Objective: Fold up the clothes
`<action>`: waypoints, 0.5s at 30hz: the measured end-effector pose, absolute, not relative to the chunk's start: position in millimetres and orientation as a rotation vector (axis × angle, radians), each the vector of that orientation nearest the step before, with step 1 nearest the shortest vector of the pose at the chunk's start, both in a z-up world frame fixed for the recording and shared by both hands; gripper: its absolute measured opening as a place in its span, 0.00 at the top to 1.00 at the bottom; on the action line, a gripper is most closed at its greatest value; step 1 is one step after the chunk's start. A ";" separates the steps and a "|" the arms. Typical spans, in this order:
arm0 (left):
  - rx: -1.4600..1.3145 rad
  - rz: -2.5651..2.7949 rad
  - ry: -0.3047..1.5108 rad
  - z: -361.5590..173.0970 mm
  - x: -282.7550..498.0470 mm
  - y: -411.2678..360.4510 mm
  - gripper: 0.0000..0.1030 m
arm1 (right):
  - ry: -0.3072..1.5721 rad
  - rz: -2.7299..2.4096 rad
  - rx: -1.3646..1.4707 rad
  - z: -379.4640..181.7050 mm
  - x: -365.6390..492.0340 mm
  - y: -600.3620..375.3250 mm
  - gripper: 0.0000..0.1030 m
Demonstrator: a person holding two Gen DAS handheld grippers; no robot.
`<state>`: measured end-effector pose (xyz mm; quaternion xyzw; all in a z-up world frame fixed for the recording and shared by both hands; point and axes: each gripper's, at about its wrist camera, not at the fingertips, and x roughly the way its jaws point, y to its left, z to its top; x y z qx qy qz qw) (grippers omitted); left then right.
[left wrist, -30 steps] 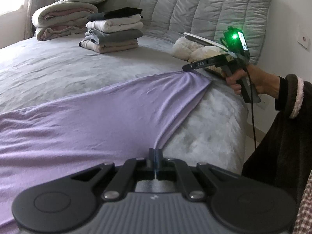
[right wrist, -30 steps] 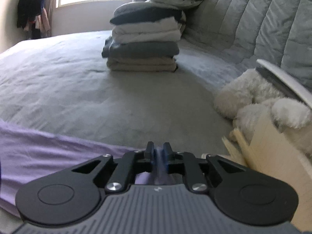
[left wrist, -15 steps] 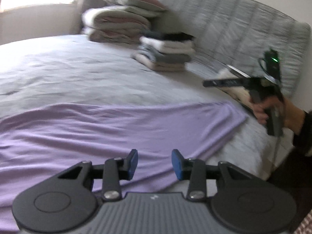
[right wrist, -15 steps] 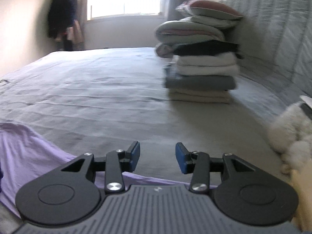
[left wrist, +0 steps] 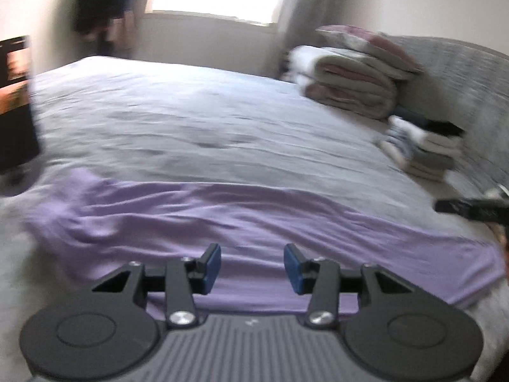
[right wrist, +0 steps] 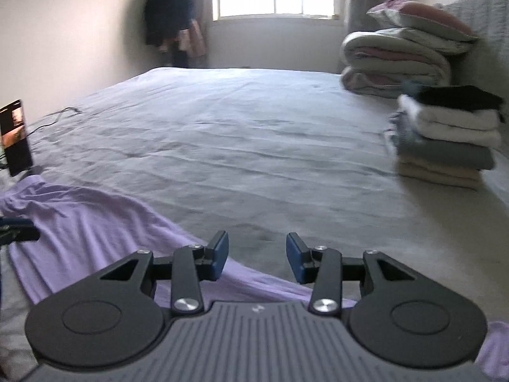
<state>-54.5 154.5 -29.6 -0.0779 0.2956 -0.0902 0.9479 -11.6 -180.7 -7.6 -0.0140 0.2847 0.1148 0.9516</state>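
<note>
A lilac garment [left wrist: 254,216] lies spread in a long band across the near edge of the grey bed [left wrist: 191,121]. My left gripper [left wrist: 252,264] hovers just above it with its jaws opening and nothing between the blue pads. The right gripper [right wrist: 257,254] is open over the garment's [right wrist: 89,219] right end, also holding nothing. Its dark fingers [left wrist: 470,210] show at the right edge of the left wrist view. The left view is blurred.
A stack of folded clothes [right wrist: 445,140] sits at the right by the quilted headboard [left wrist: 477,89], with rolled bedding and pillows [right wrist: 397,60] behind it. A lit phone [right wrist: 16,137] stands at the bed's left edge. A window and hanging dark clothes are at the far wall.
Both grippers opened and let go of the lilac garment, which now lies flat. Both views swung left, from the headboard and plush toy toward the window.
</note>
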 end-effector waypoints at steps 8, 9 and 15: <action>-0.304 0.027 0.689 -23.1 -56.1 219.8 0.55 | 0.604 0.369 -0.005 -4.9 -4.6 -138.3 0.57; -0.329 0.038 0.693 -22.0 -57.7 227.5 0.55 | 0.605 0.392 -0.002 -4.4 -4.7 -132.2 0.57; -0.401 0.140 0.658 -13.9 -68.8 262.1 0.57 | 0.613 0.572 -0.044 -6.8 -9.8 -83.9 0.57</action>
